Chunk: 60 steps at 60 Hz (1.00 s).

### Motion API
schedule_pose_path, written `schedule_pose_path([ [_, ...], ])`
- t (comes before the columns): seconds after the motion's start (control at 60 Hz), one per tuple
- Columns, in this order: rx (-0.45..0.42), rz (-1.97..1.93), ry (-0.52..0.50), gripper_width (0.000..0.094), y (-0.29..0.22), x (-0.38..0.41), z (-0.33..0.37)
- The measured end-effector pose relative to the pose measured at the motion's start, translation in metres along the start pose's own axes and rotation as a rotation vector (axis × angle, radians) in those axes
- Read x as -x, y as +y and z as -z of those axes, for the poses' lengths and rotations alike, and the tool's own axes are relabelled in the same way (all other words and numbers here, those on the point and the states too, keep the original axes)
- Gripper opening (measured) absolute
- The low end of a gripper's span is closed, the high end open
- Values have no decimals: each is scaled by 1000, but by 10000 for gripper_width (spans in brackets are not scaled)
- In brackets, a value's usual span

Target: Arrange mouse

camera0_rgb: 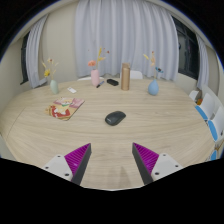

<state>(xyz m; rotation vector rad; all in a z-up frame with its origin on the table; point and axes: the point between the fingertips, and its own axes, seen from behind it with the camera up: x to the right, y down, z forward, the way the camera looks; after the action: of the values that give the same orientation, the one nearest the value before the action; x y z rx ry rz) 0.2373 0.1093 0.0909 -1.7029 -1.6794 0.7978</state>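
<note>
Mouse (116,118) beyond open jaws; cloth(?) (66,107) nearby, vases (95,76) behind.

bare tabletop (60,135) ahead of open fingers (79,159), mouse (116,118) alone mid-table, vases (95,76), perhaps bottles, crowding far edge

Small flat reddish-and-white item (67,106) on round wooden table: too small to identify. Slender vases with flowers (95,72) at far edge: detail too small. White-and-blue chairs (212,118) beside table: partly cut off. Gripper finger bases out of view.
</note>
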Motion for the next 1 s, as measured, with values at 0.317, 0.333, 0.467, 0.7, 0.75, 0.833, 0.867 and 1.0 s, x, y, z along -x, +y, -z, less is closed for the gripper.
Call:
schedule_pose_path([
  [0.317,-44,4,9,849,-17,5,-87],
  [0.333,-43,3,12,848,-18,4,-92],
  [0.467,-39,-15,17,848,-29,2,-129],
  [0.7,-23,-18,31,848,-47,2,-193],
  [0.75,-16,-23,34,847,-51,2,-206],
  [0.833,-14,-34,41,860,-59,0,-226],
  [0.867,-10,-34,41,862,-63,1,-233],
  [1.0,-4,-17,26,858,-77,6,-256],
])
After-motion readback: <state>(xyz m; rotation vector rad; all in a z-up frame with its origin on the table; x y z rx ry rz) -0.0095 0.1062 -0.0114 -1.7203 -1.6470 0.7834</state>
